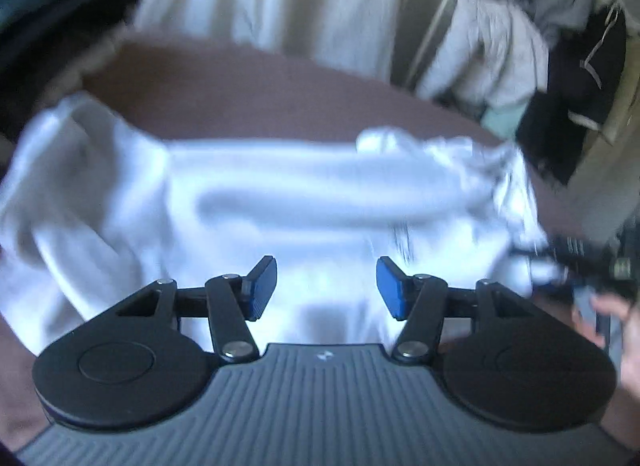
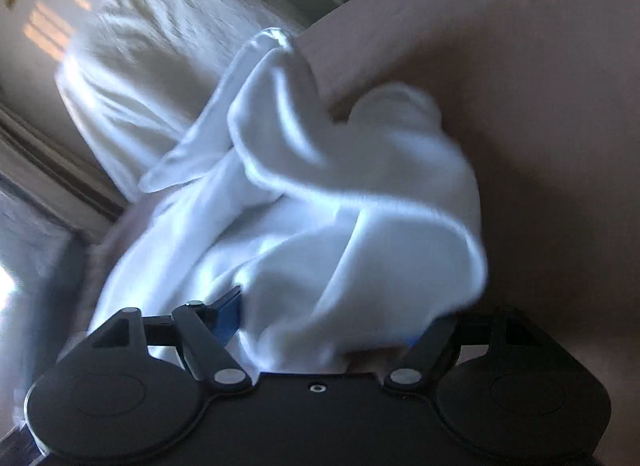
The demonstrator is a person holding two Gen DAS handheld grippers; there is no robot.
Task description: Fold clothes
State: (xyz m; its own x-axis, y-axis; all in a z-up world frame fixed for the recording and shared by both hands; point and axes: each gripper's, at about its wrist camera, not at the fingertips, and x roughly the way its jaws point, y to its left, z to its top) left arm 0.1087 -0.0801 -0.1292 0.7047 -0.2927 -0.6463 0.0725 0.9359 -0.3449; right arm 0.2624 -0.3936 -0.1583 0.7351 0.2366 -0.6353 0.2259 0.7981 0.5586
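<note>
A white garment [image 1: 280, 201] lies spread and rumpled on a brown surface [image 1: 240, 93]. My left gripper [image 1: 326, 288] hovers over its near edge, jaws wide apart, blue pads [image 1: 262, 286] bare and empty. In the left wrist view my right gripper [image 1: 580, 262] shows blurred at the garment's right edge. In the right wrist view the garment [image 2: 340, 205] bunches up between the jaws of my right gripper [image 2: 324, 330]; cloth hides the pads, only a sliver of the blue left pad [image 2: 228, 308] shows. The jaws stand wide apart with cloth filling the gap.
A heap of grey, white and dark clothes [image 1: 520, 45] sits at the back right. Dark cloth [image 1: 52, 33] lies at the back left. White bedding [image 2: 132, 77] lies beyond the brown surface [image 2: 520, 85]. A hand [image 1: 616, 330] shows at the right edge.
</note>
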